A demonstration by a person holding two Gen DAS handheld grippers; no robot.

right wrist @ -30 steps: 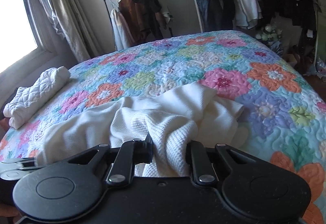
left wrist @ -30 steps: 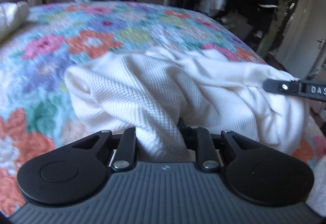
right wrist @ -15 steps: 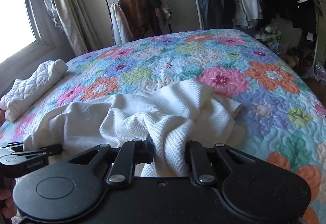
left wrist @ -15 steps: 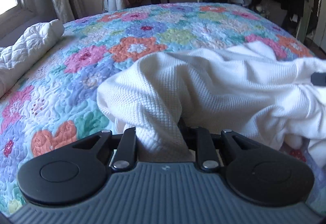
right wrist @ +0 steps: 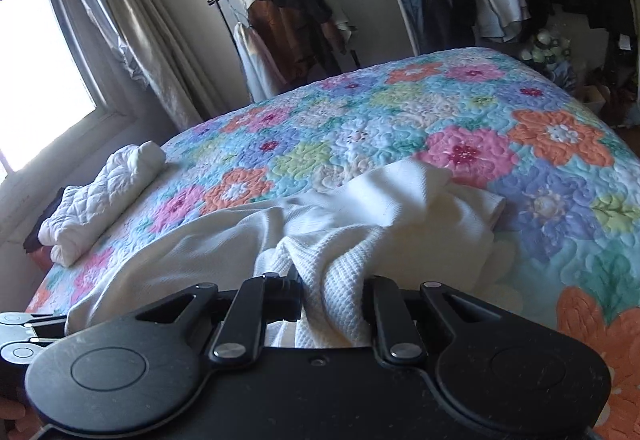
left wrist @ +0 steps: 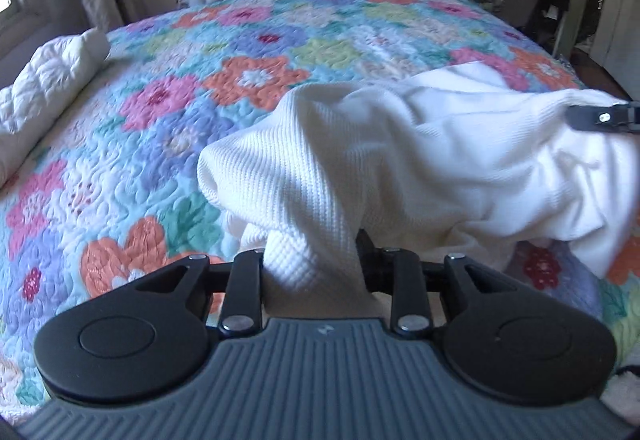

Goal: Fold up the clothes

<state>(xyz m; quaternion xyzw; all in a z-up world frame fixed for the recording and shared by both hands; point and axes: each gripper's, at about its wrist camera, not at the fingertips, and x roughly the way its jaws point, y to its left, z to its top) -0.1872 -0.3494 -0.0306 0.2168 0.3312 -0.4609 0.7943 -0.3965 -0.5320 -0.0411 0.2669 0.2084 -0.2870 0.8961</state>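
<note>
The white waffle-knit garment (left wrist: 400, 159) lay bunched on the flowered quilt (left wrist: 168, 111) of the bed, at the near edge, and both ends of it were caught. The left hand-held gripper (left wrist: 312, 264) had a thick roll of the knit between its fingers, pads against the cloth on both sides; its jaws had just been easing wider, yet the fold still filled the gap from pad to pad. Over on the right, the right hand-held gripper (right wrist: 332, 304) was pinching another gathered fold, jaws narrow and tight on the cloth.

From the left wrist view the garment ran crosswise, its long axis going from the pinched roll at lower centre out to the right edge, where the tip of the right hand-held gripper (left wrist: 604, 117) bit into its far corner. A rounded, open end of the knit bulged toward the left, pointing at the quilt's orange flower. From the right wrist view the same cloth (right wrist: 380, 215) stretched left toward the left hand-held gripper (right wrist: 24, 336) at the frame's lower left edge, with a loose flap lying off toward the upper right, flat on the quilt (right wrist: 460, 119).

A rolled white padded bundle (right wrist: 100, 199) sat well apart at the bed's left side near the window (right wrist: 36, 79). Clothes hung on a rack (right wrist: 288, 23) beyond the bed.
</note>
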